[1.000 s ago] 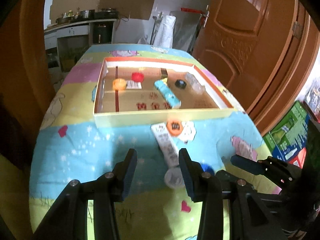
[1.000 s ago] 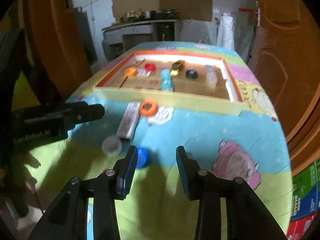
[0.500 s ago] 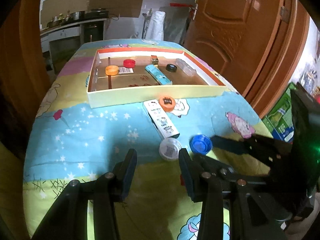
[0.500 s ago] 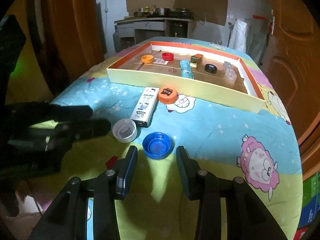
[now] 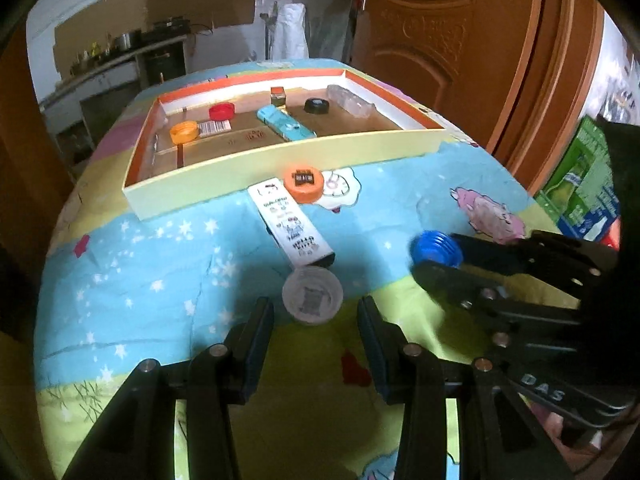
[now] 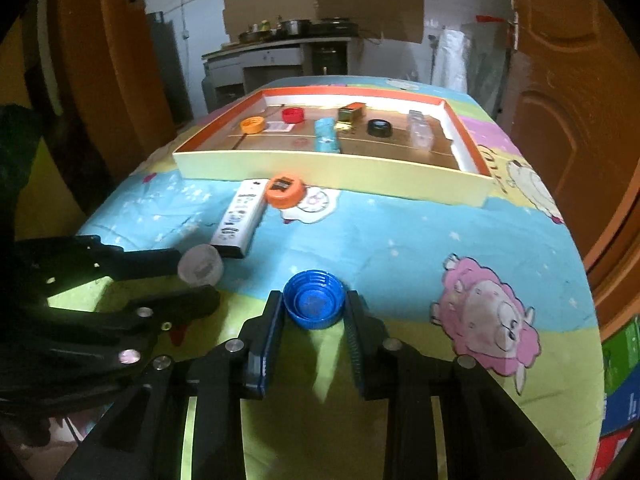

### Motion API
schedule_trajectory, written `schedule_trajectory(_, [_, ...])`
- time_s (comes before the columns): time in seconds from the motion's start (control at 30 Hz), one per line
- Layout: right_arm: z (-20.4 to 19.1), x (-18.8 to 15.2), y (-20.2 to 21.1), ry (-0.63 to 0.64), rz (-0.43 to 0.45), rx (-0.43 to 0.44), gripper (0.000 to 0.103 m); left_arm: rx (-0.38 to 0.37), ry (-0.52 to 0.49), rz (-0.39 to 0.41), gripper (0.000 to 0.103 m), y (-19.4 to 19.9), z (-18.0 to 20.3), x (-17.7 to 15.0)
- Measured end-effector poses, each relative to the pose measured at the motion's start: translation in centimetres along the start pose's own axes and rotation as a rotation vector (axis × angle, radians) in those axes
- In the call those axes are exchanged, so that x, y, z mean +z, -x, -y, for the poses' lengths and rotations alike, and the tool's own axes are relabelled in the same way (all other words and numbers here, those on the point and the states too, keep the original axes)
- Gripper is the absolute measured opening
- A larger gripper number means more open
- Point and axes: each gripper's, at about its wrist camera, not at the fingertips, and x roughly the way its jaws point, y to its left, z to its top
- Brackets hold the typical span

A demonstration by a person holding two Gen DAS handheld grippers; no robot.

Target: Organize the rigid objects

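Observation:
A blue bottle cap [image 6: 314,305] sits between the fingers of my right gripper [image 6: 314,312], which is shut on it; it also shows in the left wrist view [image 5: 435,245]. My left gripper [image 5: 316,312] is open, its fingers on either side of a white cap [image 5: 312,296] on the cloth; the cap also shows in the right wrist view [image 6: 201,265]. A white printed box [image 5: 290,224] and an orange cap [image 5: 303,184] lie in front of the shallow cardboard tray [image 5: 280,156].
The tray [image 6: 332,164] holds an orange cap [image 6: 252,124], a red cap [image 6: 293,114], a light blue box [image 6: 326,135], a black cap [image 6: 380,127], a small brown box [image 6: 351,113] and a clear piece [image 6: 419,134]. Wooden doors flank the table.
Both grippers have moved forward and down. The right gripper has closed on the blue cap. The left gripper's fingers now sit around the white cap.

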Motion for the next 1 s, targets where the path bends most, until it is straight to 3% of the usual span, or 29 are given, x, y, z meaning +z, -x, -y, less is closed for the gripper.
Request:
schedule_trajectory(0.17, [0.4,-0.4,0.1,-0.017,-0.001,0.006,0.030,0.002,0.005,0.010,0.042,-0.3,-0.1,0.2])
schedule_trajectory(0.23, [0.4,-0.4,0.1,-0.018,0.002,0.005,0.030,0.039,-0.002,0.018,0.030,-0.3,-0.1,0.1])
schedule_trajectory(0.67, [0.4,-0.1,0.5,-0.041,0.015,0.009,0.031,0.011,0.092,0.050,0.030,1.0,-1.2,0.6])
schedule_trajectory(1.0, [0.2,1.0,1.6,-0.042,0.047,0.016,0.031,0.036,0.114,0.084,0.030,2.6,-1.9,2.4])
